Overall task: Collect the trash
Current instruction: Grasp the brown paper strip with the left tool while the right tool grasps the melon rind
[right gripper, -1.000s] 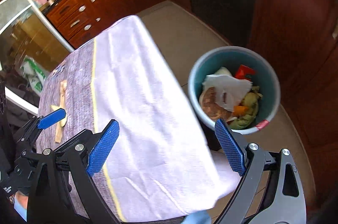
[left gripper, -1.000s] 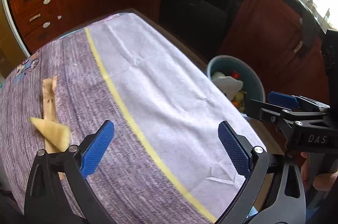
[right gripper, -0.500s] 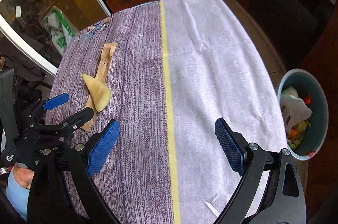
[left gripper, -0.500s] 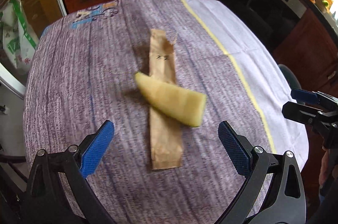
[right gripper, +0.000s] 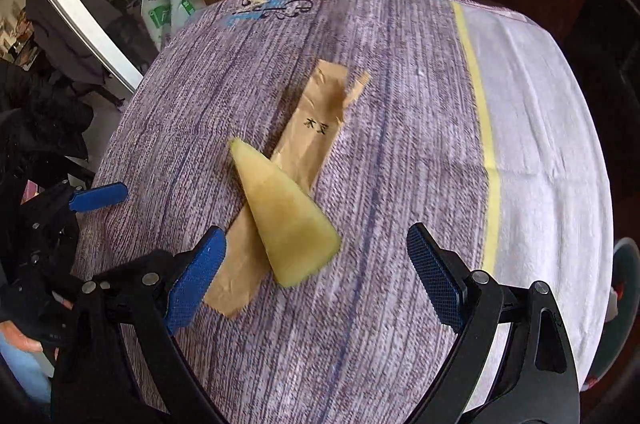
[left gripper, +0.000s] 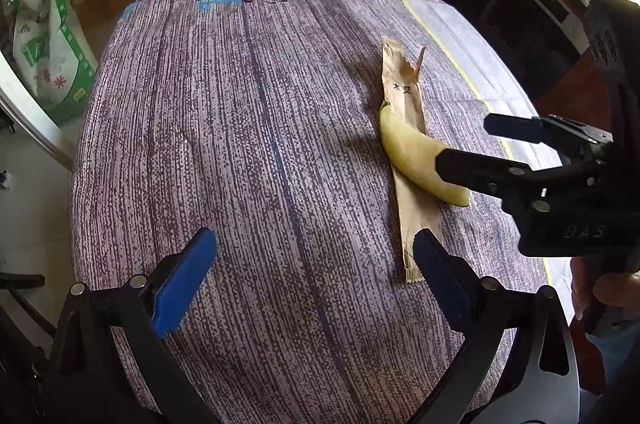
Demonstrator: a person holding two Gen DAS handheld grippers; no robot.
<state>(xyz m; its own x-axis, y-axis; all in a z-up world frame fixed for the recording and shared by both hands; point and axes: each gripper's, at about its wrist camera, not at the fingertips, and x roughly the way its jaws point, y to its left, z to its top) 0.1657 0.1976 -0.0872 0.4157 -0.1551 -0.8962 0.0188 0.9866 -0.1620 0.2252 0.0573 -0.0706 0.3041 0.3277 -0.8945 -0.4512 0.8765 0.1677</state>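
Right tongs (right gripper: 316,284) stand apart, empty, just short of the melon rind (right gripper: 286,220), which lies across the brown paper sleeve (right gripper: 312,139) on the tabletop (right gripper: 400,103). Left tongs (left gripper: 316,278) also apart and empty, their right pad close by the sleeve's near end (left gripper: 412,256). Judged step: pick up the rind. Advice: straddle the rind's wide end, close across its thickness, lift straight so the sleeve beneath is not dragged. Trash bin (right gripper: 624,304) sits beyond the tabletop edge on the rind's right.
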